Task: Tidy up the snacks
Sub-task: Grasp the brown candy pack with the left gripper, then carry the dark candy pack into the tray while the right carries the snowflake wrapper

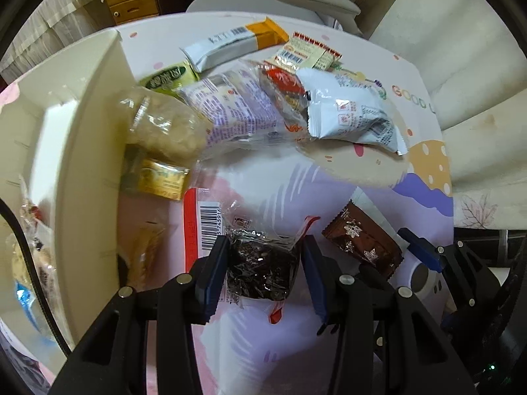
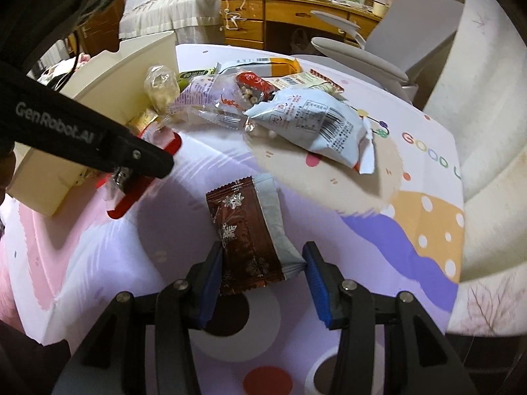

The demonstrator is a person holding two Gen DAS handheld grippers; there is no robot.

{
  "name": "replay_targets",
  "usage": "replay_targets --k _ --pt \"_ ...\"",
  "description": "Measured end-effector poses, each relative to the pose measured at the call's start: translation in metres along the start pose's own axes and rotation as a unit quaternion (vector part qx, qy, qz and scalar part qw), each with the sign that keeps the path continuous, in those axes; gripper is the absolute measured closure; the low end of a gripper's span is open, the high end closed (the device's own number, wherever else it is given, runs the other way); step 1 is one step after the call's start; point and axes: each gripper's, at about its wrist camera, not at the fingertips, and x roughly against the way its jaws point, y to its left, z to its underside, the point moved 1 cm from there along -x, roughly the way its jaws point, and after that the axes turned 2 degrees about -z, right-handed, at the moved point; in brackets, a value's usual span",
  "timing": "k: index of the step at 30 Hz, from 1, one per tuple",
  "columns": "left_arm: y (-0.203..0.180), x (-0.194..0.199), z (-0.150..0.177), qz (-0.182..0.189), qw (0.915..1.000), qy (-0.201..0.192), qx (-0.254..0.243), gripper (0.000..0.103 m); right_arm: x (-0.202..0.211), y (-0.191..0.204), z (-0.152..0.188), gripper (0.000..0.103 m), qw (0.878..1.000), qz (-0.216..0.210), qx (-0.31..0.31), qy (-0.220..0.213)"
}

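My left gripper (image 1: 263,263) is shut on a clear packet of dark snack (image 1: 260,271), held above a red-edged packet (image 1: 197,227). My right gripper (image 2: 262,270) has its jaws around a brown snowflake packet (image 2: 245,243) and a grey-white packet (image 2: 276,227) under it; the pads touch the packets' edges. The brown packet also shows in the left wrist view (image 1: 362,240). A pile of snacks lies further back on the table: a white packet (image 2: 313,121), a purple-print packet (image 1: 230,105), an orange-and-white bar (image 1: 237,44). A cream box (image 1: 82,125) stands at the left.
The box holds several snacks at its left (image 1: 29,247). A gold packet (image 1: 161,179) and a clear bag of pale pieces (image 1: 164,125) lean at the box wall. A grey chair (image 2: 378,52) and a wooden desk (image 2: 263,16) stand behind the table. A cream sofa (image 2: 487,98) is at the right.
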Motion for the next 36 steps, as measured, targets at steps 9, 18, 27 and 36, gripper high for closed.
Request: replay_targets --k 9,18,27,36 --pt "0.007 0.051 0.009 -0.007 0.9995 -0.031 -0.009 0.06 0.031 0.017 -0.006 0.055 0.999 -0.001 -0.024 -0.022" --pt "0.03 0.102 0.025 -0.021 0.9984 -0.051 -0.015 0.06 0.063 0.054 -0.015 0.055 0.999 0.0 -0.019 -0.045" --pt "0.071 0.142 0.042 -0.003 0.9979 -0.061 -0.021 0.06 0.086 0.097 -0.025 0.055 0.998 0.004 -0.03 -0.061" --pt "0.125 0.178 0.056 0.017 0.9953 -0.084 -0.045 0.06 0.104 0.148 -0.045 0.055 0.995 0.016 -0.056 -0.079"
